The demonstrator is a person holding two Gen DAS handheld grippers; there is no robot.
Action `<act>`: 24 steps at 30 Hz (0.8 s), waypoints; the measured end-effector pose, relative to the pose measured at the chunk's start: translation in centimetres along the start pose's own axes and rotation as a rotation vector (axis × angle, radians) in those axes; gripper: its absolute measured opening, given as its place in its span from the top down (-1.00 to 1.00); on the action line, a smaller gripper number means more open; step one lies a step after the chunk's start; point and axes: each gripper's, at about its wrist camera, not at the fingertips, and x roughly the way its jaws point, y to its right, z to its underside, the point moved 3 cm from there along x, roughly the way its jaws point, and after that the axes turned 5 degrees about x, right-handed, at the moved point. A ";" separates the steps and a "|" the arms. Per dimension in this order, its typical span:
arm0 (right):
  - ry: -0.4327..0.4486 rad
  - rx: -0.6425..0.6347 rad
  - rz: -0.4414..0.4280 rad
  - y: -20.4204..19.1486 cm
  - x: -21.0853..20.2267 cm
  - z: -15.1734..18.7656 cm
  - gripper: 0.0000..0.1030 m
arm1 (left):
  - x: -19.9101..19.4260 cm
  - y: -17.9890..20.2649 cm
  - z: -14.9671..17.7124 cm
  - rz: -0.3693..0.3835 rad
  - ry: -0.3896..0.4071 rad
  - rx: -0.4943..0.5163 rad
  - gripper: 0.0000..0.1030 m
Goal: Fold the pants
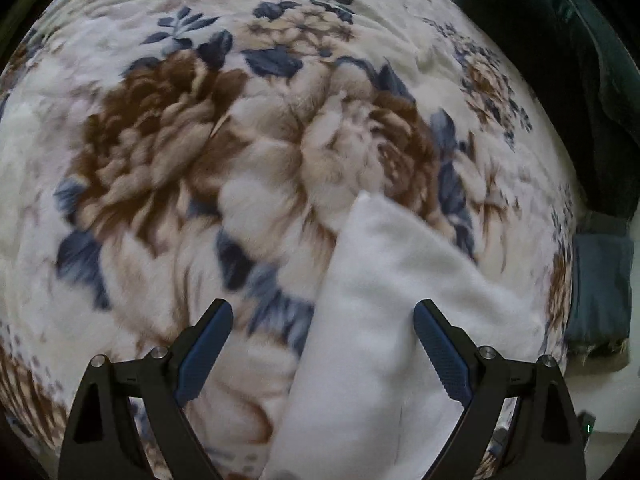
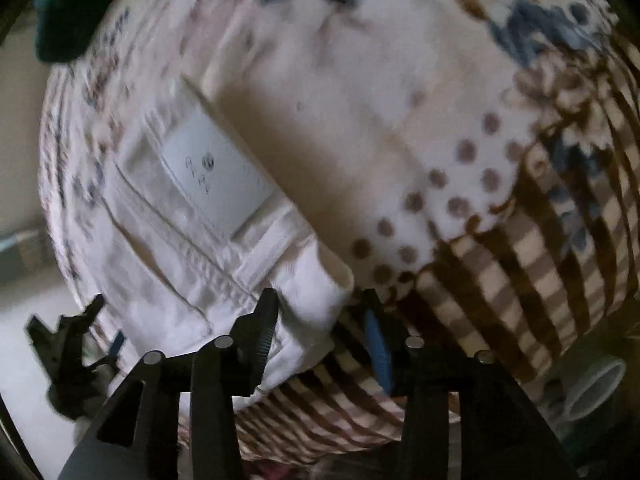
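A home bedroom is indicated. A bed is covered by a plush floral blanket (image 1: pixel 248 128) spread beneath the gripper, and a dark green pillow (image 1: pixel 560 60) is seen beyond it.

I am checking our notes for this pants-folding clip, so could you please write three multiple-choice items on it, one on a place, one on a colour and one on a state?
1. Where do the pants lie?
A. on a flowered blanket
B. on a wooden floor
C. in a basket

2. What colour are the pants?
A. black
B. white
C. red

3. How does the left gripper stand?
A. shut on the waistband
C. shut on a pillow
B. open, pinching nothing

Answers:
1 A: the left wrist view shows a pant leg lying on the blanket with brown and blue flowers.
2 B: the waistband and its label patch in the right wrist view, and the leg in the left, are white.
3 B: its fingers stand wide apart over the fabric, not pressing it.
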 end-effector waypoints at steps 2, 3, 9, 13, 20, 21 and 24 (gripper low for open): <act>0.042 -0.006 -0.025 -0.1 -1.2 -0.6 -0.18 | 0.9 0.3 -1.1 0.031 -0.015 0.004 -0.79; 0.058 -0.021 -0.032 -0.3 -1.5 -0.9 -0.28 | 1.7 0.7 -1.8 0.050 -0.031 0.017 -0.79; -0.005 -0.150 -0.065 -4.2 1.4 -5.0 -0.28 | 4.0 2.2 -3.2 0.089 -0.063 0.082 0.42; -0.022 -0.225 -0.007 -6.8 4.1 -5.7 0.01 | 5.3 -1.2 -4.0 0.137 -0.081 -0.054 0.54; -0.073 -0.120 -0.054 -5.5 2.6 -4.8 -0.23 | 1.9 0.7 -2.6 0.158 -0.068 0.003 -0.07; -0.069 -0.081 -0.093 -4.4 1.6 -4.2 -0.34 | 0.8 0.6 -1.5 0.187 -0.057 -0.008 -0.45; -0.072 0.008 -0.163 -1.3 0.2 -2.1 -0.47 | -0.1 0.2 1.9 0.197 -0.063 -0.023 -0.73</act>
